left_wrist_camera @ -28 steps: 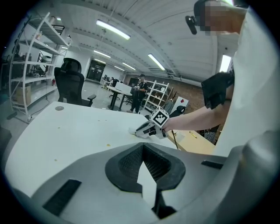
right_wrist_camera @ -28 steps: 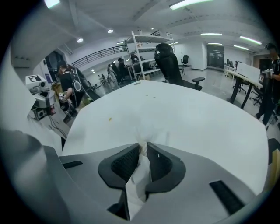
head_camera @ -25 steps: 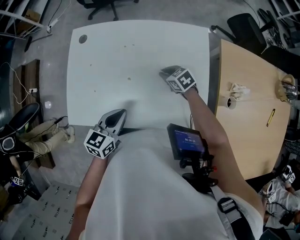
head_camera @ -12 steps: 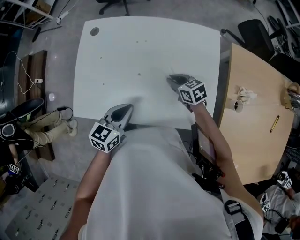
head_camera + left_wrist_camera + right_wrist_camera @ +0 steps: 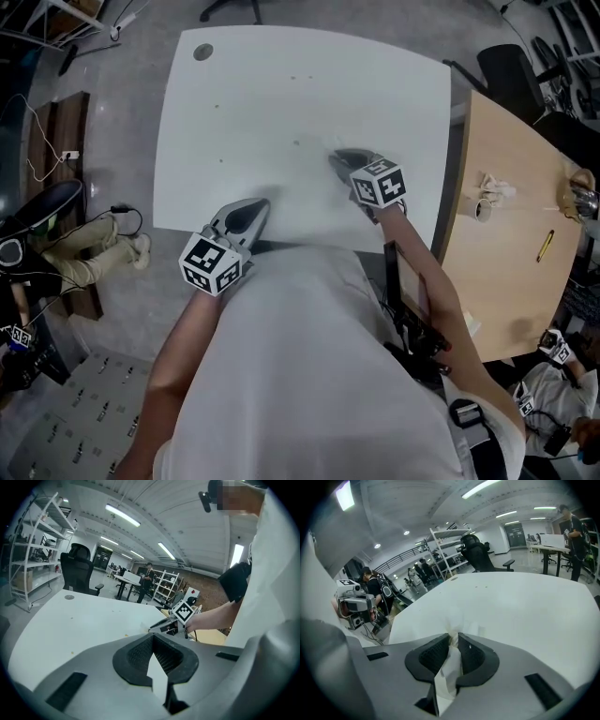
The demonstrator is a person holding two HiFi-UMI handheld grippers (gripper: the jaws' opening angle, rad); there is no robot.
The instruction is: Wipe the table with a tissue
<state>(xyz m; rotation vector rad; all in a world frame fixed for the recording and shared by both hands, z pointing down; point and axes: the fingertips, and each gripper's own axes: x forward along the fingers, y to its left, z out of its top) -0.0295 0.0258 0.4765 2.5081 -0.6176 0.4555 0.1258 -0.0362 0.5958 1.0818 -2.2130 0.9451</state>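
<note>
The white table (image 5: 281, 103) carries a few small specks (image 5: 296, 143). My right gripper (image 5: 339, 159) rests low on its middle right part, shut on a white tissue (image 5: 450, 663). The tissue fills the gap between the jaws and bunches out past the tips onto the tabletop (image 5: 454, 620). My left gripper (image 5: 255, 210) hovers at the table's near edge, jaws together and empty (image 5: 152, 639). In the left gripper view, the right gripper (image 5: 161, 626) lies ahead and to the right, marker cube on top.
A wooden table (image 5: 506, 281) adjoins on the right, with a crumpled tissue (image 5: 495, 186), a small roll (image 5: 481, 210) and a yellow pen (image 5: 547, 246). A black chair (image 5: 511, 70) stands behind it. A round grommet (image 5: 202, 52) marks the white table's far left corner.
The right gripper has slid the tissue a little to the left and toward me across the table. The left gripper has stayed by the near edge. The head view has shifted.
</note>
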